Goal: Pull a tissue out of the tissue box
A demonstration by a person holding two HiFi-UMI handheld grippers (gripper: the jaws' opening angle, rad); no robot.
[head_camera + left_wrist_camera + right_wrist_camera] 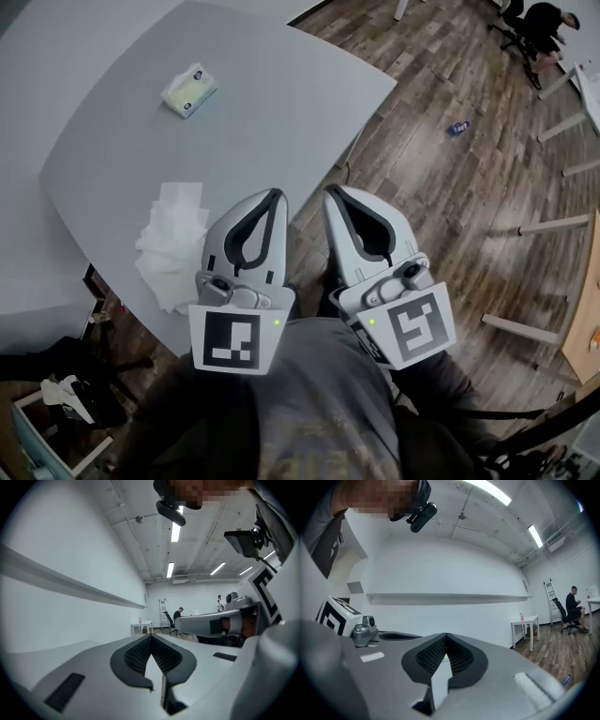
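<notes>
The grey desk (112,141) takes up the upper left of the head view, its near edge running past the person's lap at about 9 o'clock. Both tools are held close to the body, off the desk, with their tips pointing toward 12 o'clock. The left tool (274,195) has its jaws pressed together with nothing between them, and its own view shows only the room beyond the tips. The right tool (333,192) is just beside it at 3 o'clock, likewise pressed together and empty.

A loose heap of tissues (173,246) lies at the near desk edge, at 9 o'clock from the left tool. The box (191,90) sits well apart from both tools, out at 11 o'clock on the desk. It is too small here to tell whether a sheet stands up from its slot.

I'd say no pull is under way. The next one calls for a long reach to 11 o'clock, with one tool spread over the slot to pinch a sheet. The box looks light, so the other tool may need to steady it.
</notes>
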